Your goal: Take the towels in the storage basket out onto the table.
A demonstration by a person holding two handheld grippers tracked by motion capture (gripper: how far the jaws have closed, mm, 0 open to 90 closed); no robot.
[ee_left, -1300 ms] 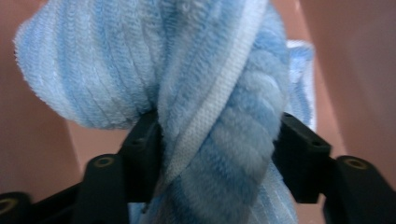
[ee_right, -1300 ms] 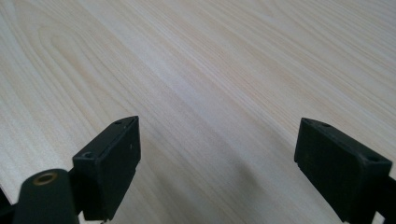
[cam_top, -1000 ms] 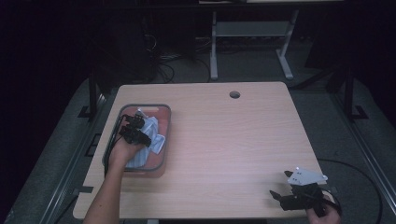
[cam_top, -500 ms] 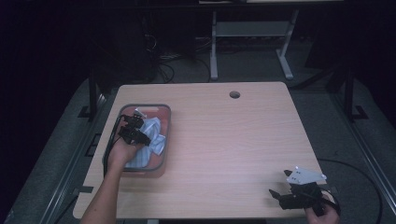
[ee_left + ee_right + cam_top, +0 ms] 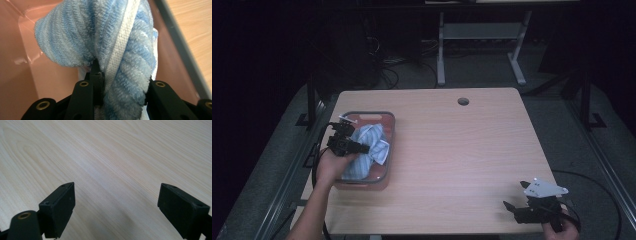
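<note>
A blue-and-white striped towel (image 5: 373,141) rises bunched out of a pink bin (image 5: 390,131) at the table's left. My left gripper (image 5: 361,148) is shut on the towel; its jaws have just been closing with a fold of cloth between them. In the left gripper view the towel (image 5: 75,32) hangs from my left gripper (image 5: 122,75) above the bin's pink floor (image 5: 20,75). My right gripper (image 5: 512,206) rests at the table's front right corner, open. In its own view my right gripper (image 5: 116,202) has nothing between its fingers, just bare wood (image 5: 112,150).
The wooden table (image 5: 462,145) has a round cable hole (image 5: 463,101) near its far edge. Behind the table stand a metal frame (image 5: 479,35) and loose cables on the dark floor.
My left gripper has closed on the towel and lifted it a little, toward the bin's near left side; the cloth now stands up in a bunch. The right gripper has not moved.
</note>
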